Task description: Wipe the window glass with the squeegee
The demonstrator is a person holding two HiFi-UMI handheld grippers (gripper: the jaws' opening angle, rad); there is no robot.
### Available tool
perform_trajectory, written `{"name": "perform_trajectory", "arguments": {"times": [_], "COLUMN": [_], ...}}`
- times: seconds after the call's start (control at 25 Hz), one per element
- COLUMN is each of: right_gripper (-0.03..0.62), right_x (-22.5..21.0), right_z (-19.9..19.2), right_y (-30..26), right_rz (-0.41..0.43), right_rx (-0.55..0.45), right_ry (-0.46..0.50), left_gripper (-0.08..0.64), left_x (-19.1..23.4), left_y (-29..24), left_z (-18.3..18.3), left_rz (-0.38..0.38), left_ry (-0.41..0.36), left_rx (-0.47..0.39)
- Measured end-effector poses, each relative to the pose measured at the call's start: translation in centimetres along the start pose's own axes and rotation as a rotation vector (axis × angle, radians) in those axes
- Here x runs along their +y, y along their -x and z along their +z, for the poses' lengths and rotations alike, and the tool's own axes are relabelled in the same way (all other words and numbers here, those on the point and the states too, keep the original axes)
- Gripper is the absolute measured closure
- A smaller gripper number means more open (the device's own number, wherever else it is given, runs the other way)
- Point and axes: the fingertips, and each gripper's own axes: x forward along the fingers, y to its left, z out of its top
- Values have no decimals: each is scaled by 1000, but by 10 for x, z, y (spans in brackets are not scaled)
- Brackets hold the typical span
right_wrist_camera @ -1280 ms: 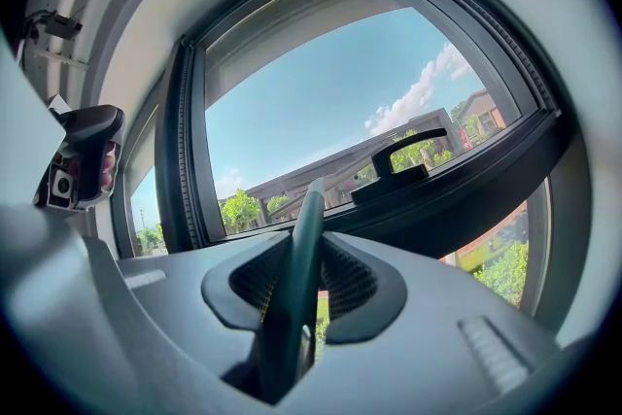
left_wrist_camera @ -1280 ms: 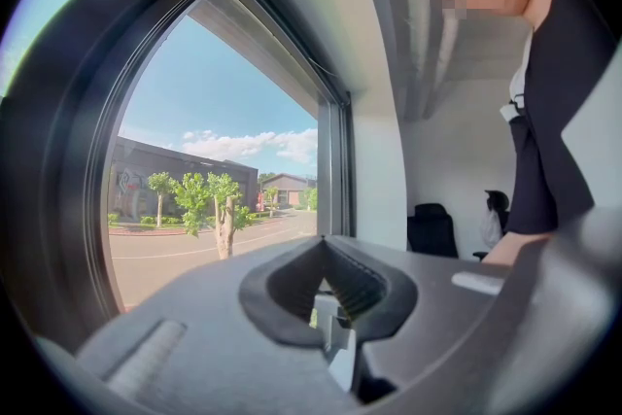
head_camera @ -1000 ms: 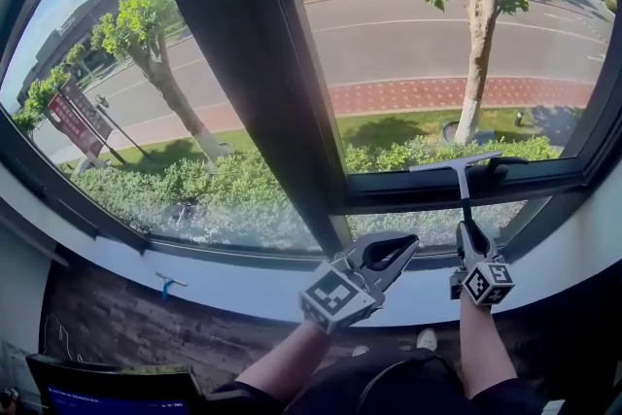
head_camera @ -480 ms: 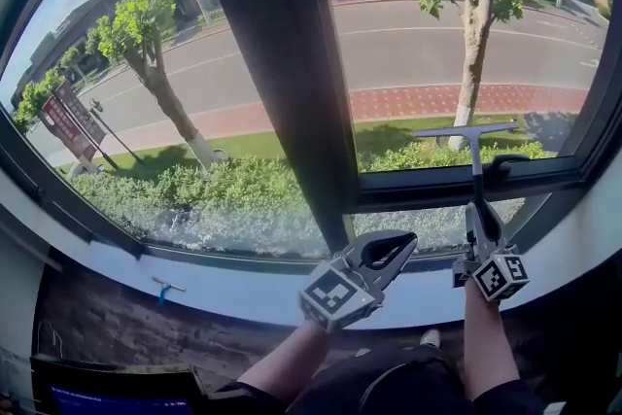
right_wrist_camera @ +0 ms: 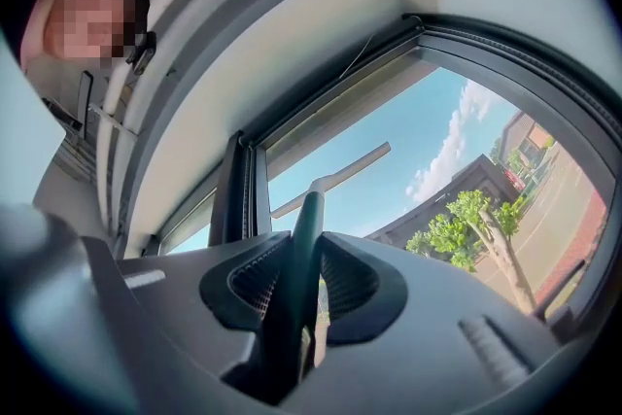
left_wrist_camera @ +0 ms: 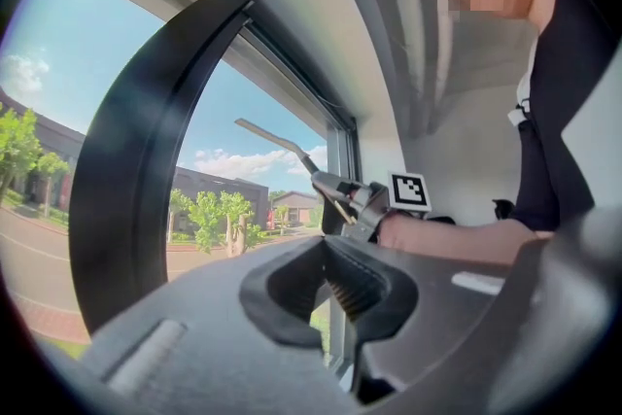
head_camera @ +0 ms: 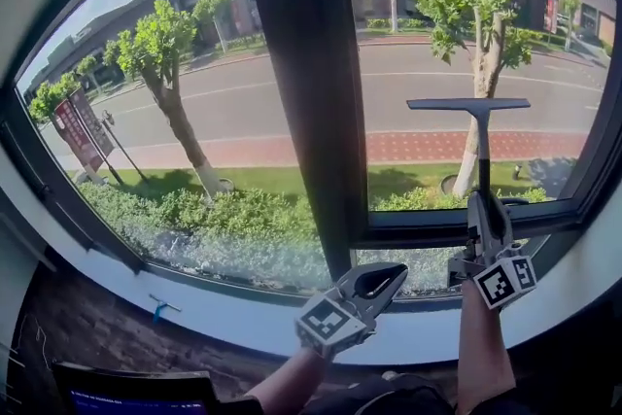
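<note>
A dark squeegee point(head_camera: 483, 146) stands upright against the right window pane point(head_camera: 428, 44), its blade point(head_camera: 468, 103) level across the glass at mid height. My right gripper point(head_camera: 486, 214) is shut on the squeegee's handle; in the right gripper view the handle point(right_wrist_camera: 305, 243) runs up between the ribbed pads to the blade point(right_wrist_camera: 335, 178). My left gripper point(head_camera: 384, 280) hovers low over the sill, just right of the dark mullion, shut with nothing in it. The left gripper view looks past its jaws point(left_wrist_camera: 335, 282) at the squeegee point(left_wrist_camera: 277, 139) and the right gripper point(left_wrist_camera: 335, 194).
A wide dark mullion point(head_camera: 306, 92) splits the left pane point(head_camera: 165, 112) from the right one. The white sill point(head_camera: 233, 316) curves below, with a small blue clip point(head_camera: 155, 308) on it. A dark screen point(head_camera: 136, 394) sits at the bottom left. A lower frame bar point(head_camera: 457, 226) crosses under the squeegee.
My right gripper has lifted the squeegee up the right pane, from the lower frame bar to mid glass. The left gripper has stayed over the sill.
</note>
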Motion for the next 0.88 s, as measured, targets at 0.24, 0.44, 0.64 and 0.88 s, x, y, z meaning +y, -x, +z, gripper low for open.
{"name": "perform_trajectory", "arguments": {"times": [0.24, 0.44, 0.64, 0.88], "right_gripper": [492, 492, 492, 492], "right_x": [23, 35, 48, 59], "right_z": [52, 85, 116, 136], "right_y": [-49, -87, -117, -142], "right_rz": [90, 145, 204, 237], "right_rx": [-96, -159, -222, -256], "right_ry": [-1, 11, 74, 75], "left_gripper": [557, 557, 557, 557], "left_x": [4, 12, 22, 28], "left_y": [-14, -29, -35, -35], "left_z": [13, 31, 39, 54], "left_rz": [47, 80, 114, 123], "left_ry": [-19, -49, -73, -71], "left_rx": [-22, -52, -78, -117]}}
